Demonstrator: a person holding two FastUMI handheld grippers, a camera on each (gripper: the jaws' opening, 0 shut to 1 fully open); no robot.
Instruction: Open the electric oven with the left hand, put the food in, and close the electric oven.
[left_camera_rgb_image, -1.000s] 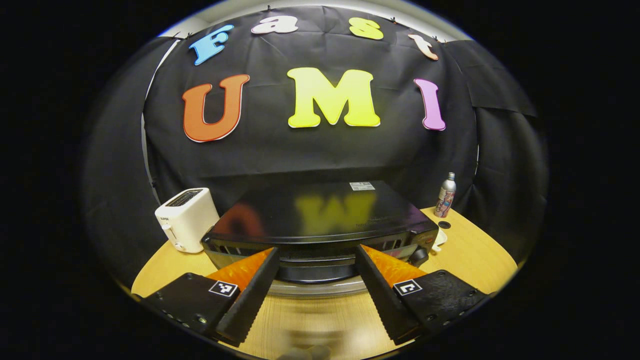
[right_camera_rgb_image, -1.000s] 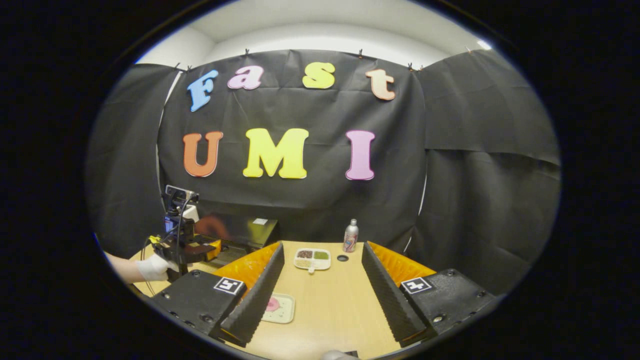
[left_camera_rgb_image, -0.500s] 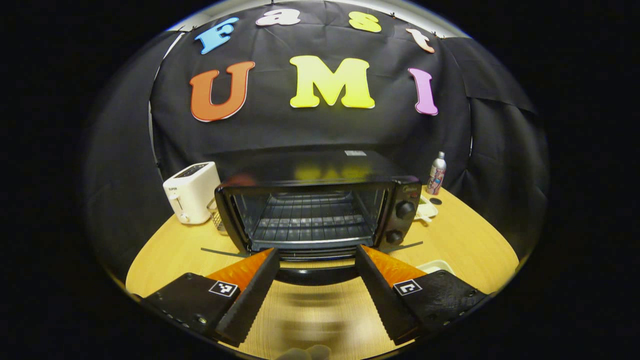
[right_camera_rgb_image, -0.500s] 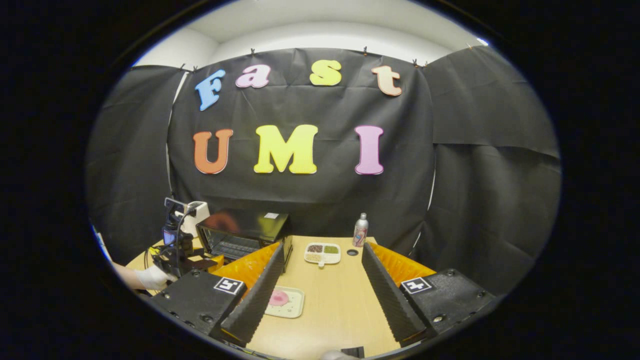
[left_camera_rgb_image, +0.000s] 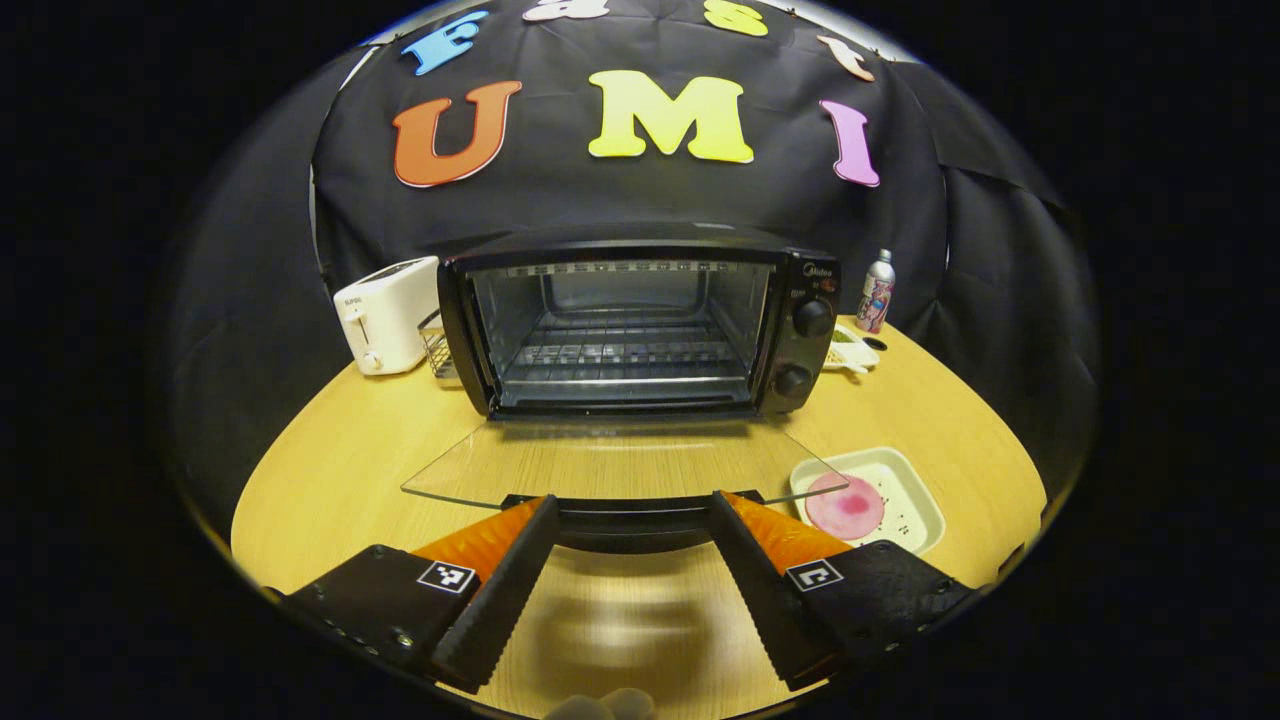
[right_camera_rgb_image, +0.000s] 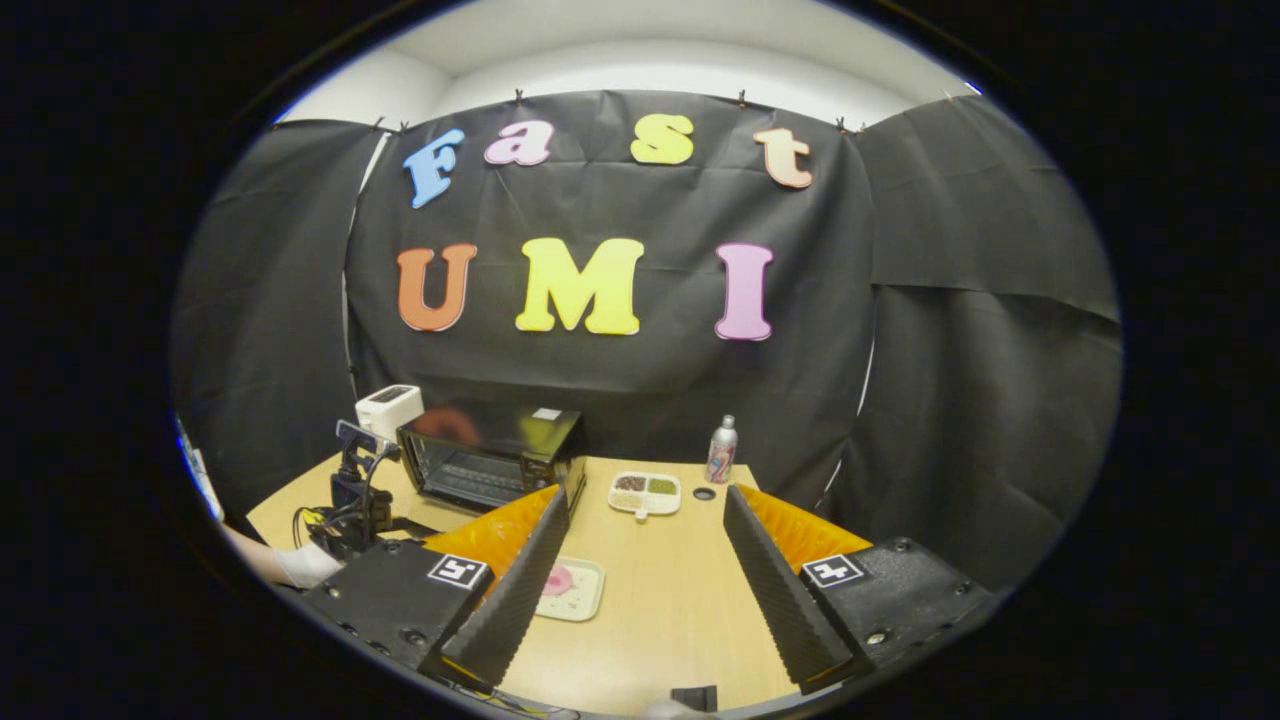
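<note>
I see a light wooden worktop (left_camera_rgb_image: 350, 450) with black cloth walls (right_camera_rgb_image: 950, 330) all around it and a white ceiling (right_camera_rgb_image: 650, 60) above. The black electric oven (left_camera_rgb_image: 640, 320) sits in the middle of the worktop. Its glass door (left_camera_rgb_image: 610, 465) is folded down flat, and I can see the wire rack (left_camera_rgb_image: 625, 355) inside. Two round black knobs (left_camera_rgb_image: 812, 318) are on its right side.

My left tool (left_camera_rgb_image: 635, 545) has its two fingers wide apart. The dark door handle (left_camera_rgb_image: 635, 512) sits between the fingertips, but I cannot tell if they touch it. My right tool (right_camera_rgb_image: 640, 570) is also wide apart and holds nothing. It hangs above the worktop, well away from the oven.

The food is a round pink thing (left_camera_rgb_image: 845, 503) on a small pale square tray (left_camera_rgb_image: 915, 495). It rests on the worktop just right of the open door.

A white toaster (left_camera_rgb_image: 385, 312) stands left of the oven. A small silver bottle (left_camera_rgb_image: 877, 290) stands at the back right. Near it is a white plate with sections (right_camera_rgb_image: 645, 492). In the right gripper view, a hand in a white glove (right_camera_rgb_image: 300, 562) holds the left tool at the left edge.
</note>
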